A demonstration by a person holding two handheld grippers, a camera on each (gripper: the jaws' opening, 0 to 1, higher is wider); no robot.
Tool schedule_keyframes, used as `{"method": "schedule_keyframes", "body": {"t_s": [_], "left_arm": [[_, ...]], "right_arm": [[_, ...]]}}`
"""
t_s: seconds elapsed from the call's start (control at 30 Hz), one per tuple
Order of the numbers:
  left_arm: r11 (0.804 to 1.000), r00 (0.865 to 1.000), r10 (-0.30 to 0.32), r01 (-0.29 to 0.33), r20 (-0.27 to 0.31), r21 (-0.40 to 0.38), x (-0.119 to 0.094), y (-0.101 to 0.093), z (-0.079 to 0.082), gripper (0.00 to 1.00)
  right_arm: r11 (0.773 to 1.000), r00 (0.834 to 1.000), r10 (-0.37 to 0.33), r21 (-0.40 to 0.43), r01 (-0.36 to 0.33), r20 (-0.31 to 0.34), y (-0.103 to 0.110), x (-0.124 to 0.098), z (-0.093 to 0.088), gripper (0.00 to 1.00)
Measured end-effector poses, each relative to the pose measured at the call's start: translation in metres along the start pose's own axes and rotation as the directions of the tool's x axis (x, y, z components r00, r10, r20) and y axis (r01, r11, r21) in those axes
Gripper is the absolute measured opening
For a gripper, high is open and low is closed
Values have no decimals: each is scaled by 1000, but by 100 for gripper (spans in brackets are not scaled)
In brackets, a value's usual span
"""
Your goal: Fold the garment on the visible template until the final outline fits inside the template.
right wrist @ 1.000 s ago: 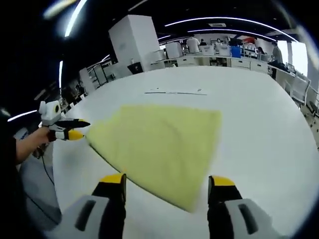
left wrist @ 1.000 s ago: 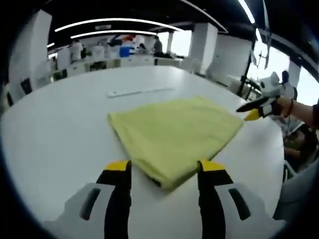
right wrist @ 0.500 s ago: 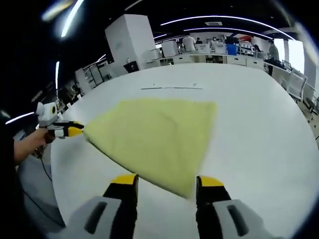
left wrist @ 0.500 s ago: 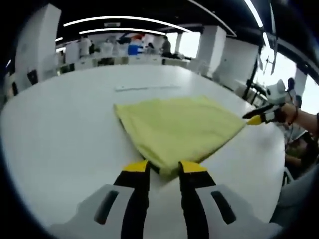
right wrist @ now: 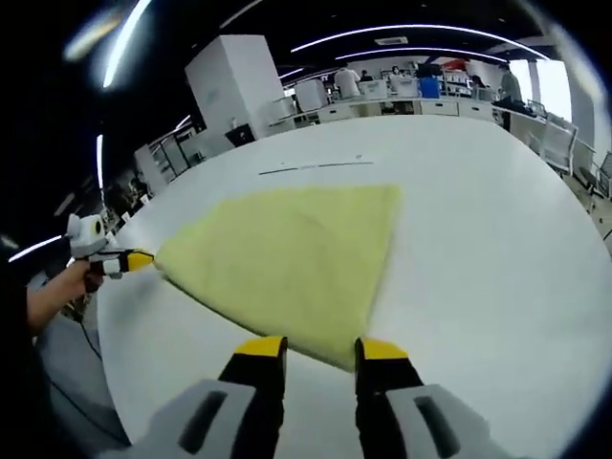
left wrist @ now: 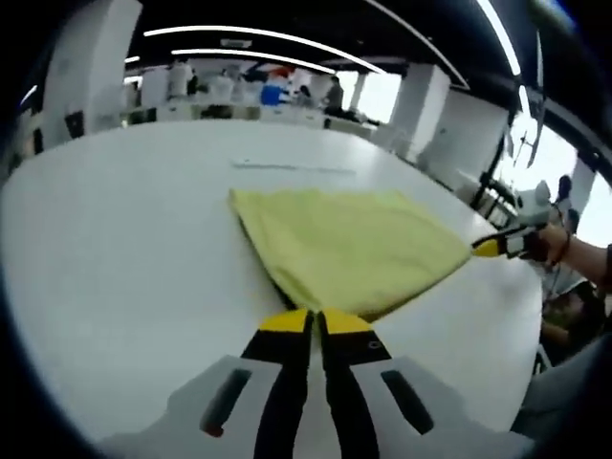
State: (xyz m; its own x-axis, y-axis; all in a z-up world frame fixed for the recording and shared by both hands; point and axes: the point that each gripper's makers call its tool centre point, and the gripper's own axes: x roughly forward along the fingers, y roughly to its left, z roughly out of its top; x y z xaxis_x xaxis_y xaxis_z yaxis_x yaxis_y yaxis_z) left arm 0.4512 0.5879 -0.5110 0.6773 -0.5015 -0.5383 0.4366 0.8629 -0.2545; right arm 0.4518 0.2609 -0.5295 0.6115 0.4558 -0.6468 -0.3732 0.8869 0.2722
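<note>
A folded yellow garment (left wrist: 349,249) lies flat on the white table (left wrist: 115,249). My left gripper (left wrist: 316,320) is shut on its near corner, with the yellow tips almost touching. In the right gripper view the garment (right wrist: 287,258) spreads as a triangle, and my right gripper (right wrist: 321,349) is open, its jaws narrowed to either side of the near corner. The right gripper (left wrist: 490,248), held by a hand, sits at the garment's right corner in the left gripper view. The left gripper (right wrist: 134,259) sits at the garment's left corner in the right gripper view. A thin template line (left wrist: 292,167) is marked on the table beyond the garment.
The table's edge (left wrist: 516,316) runs close on the right of the left gripper view. A person's hand and sleeve (right wrist: 48,301) reach in at the left of the right gripper view. Desks, pillars and people stand far behind the table.
My left gripper's jaws have gone from wide open to shut on the garment's corner. My right gripper's jaws have narrowed around the other corner. Both cameras have moved closer.
</note>
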Motion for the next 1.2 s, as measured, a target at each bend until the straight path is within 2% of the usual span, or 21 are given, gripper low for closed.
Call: {"method": "schedule_keyframes", "body": {"t_s": [0.1, 0.37, 0.47, 0.6, 0.87, 1.0, 1.1, 1.2], "left_arm": [[1000, 1000, -10, 10, -6, 14, 0, -4, -3, 5], [1000, 1000, 4, -4, 4, -1, 2, 0, 0, 1], [1000, 1000, 5, -5, 16, 0, 2, 0, 3, 0], [1000, 1000, 1, -2, 20, 20, 1, 0, 4, 0], [999, 1000, -11, 11, 17, 52, -8, 8, 7, 0], [994, 1000, -23, 23, -4, 110, -11, 10, 7, 0], [979, 998, -19, 30, -52, 201, -10, 12, 3, 0], [977, 997, -15, 29, -69, 210, -6, 8, -1, 0]], "right_arm": [[1000, 1000, -3, -3, 3, 2, 0, 0, 0, 21], [1000, 1000, -7, -4, 7, 6, -2, 0, 0, 17], [1000, 1000, -8, -15, 9, 8, -3, 0, 1, 12], [999, 1000, -16, -33, 17, 15, -6, -1, 2, 1], [998, 1000, -23, -57, 24, 9, -11, 0, 1, 0], [998, 1000, -29, -47, 29, 8, -13, 0, 1, 0], [999, 1000, -27, -43, 27, 6, -13, 0, 0, 0], [999, 1000, -26, -32, 27, 5, -14, 0, 0, 0]]}}
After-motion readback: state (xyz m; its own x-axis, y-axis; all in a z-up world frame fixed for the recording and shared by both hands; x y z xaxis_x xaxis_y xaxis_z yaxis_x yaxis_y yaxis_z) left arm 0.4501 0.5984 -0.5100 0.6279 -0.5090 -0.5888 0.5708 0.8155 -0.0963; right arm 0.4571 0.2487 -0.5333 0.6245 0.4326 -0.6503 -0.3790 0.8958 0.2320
